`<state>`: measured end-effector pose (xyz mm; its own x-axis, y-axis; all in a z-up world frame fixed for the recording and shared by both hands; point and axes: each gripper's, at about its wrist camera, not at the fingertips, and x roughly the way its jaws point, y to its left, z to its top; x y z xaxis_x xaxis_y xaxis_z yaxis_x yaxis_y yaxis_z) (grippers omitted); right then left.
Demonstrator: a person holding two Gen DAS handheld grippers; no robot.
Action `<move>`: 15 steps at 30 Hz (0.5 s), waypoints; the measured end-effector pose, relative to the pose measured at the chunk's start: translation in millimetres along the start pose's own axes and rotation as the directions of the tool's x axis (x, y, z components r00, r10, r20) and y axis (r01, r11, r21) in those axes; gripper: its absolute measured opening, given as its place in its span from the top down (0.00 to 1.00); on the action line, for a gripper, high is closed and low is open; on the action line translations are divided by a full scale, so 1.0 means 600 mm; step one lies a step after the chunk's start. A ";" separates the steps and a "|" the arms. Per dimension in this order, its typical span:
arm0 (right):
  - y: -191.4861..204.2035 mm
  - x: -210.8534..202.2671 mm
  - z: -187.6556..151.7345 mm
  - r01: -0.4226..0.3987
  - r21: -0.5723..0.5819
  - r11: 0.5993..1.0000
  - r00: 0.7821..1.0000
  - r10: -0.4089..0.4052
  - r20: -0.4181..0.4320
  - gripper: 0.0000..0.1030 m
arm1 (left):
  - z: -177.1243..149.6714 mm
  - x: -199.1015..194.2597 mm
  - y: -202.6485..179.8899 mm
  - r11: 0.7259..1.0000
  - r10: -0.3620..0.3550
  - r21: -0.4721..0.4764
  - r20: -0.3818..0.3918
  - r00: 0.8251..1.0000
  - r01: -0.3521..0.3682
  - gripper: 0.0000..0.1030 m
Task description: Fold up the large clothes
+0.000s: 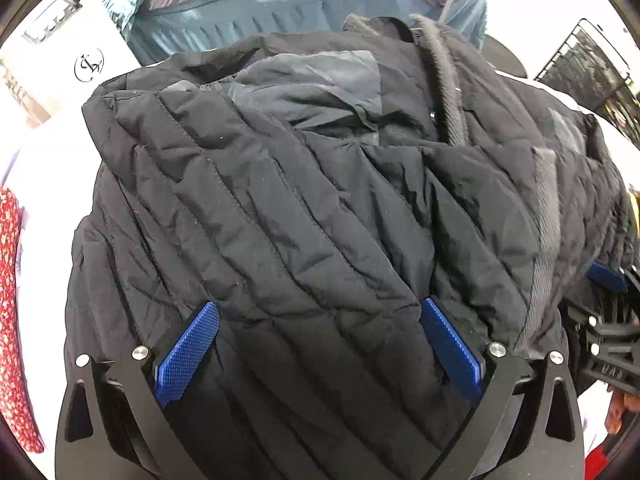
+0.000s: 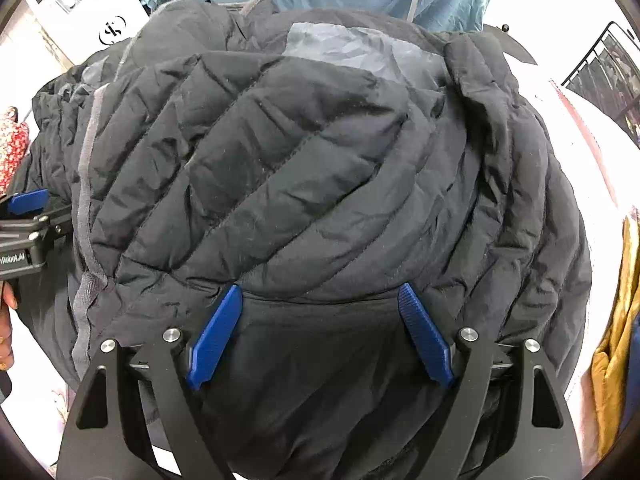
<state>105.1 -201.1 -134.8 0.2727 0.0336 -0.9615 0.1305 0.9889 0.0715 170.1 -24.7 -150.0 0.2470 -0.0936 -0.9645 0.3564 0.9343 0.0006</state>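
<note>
Working on a black quilted jacket, bunched in a puffy heap on a white worktop, just in front of a blue-grey padded garment. Hovering over the jacket's near side with the left gripper, blue fingers spread wide, nothing pinched. Standing likewise over the jacket's near hem with the right gripper, fingers spread, clamping no cloth; possibly brushing the fabric, hard to tell through the fisheye. Judging the step as setting up a grasp on the jacket's near edge before folding it away toward the padded garment. Doing it well: taking only the hem layer, both grippers level on the same edge and well apart along the jacket, biting deep enough for slippery quilting not to slide out. Lifting evenly, keeping the grey trim strip straight, pressing trapped air out afterwards.
</note>
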 end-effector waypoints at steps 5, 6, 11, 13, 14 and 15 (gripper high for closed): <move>-0.008 -0.014 -0.012 -0.018 0.016 1.000 1.000 0.019 -0.025 0.20 | -0.034 -0.034 0.009 1.000 -0.005 -0.017 0.016 1.000 0.005 0.06; -0.010 -0.018 -0.012 -0.018 0.017 1.000 0.999 0.018 -0.029 0.20 | -0.042 -0.042 0.010 1.000 -0.003 -0.022 0.026 1.000 0.004 0.06; -0.011 -0.046 -0.032 -0.013 -0.001 1.000 1.000 0.013 -0.016 0.20 | -0.090 -0.093 0.015 0.998 0.031 -0.056 0.073 0.997 -0.027 0.06; -0.013 -0.065 -0.049 -0.025 -0.013 1.000 1.000 0.025 0.016 0.20 | -0.106 -0.114 0.013 0.997 0.042 -0.064 0.096 0.995 -0.036 0.06; -0.016 -0.077 -0.062 -0.034 -0.019 0.999 0.999 0.035 0.041 0.20 | -0.115 -0.126 0.017 0.996 0.052 -0.072 0.111 0.993 -0.044 0.06; -0.018 -0.085 -0.072 -0.038 -0.023 0.999 0.998 0.039 0.054 0.20 | -0.122 -0.134 0.022 0.995 0.065 -0.078 0.117 0.991 -0.056 0.06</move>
<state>48.4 -207.4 -98.3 0.3283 0.0644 -0.9424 0.0977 0.9900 0.1017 88.9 20.7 -92.1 0.3736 -0.0721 -0.9248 0.2702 0.9622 0.0341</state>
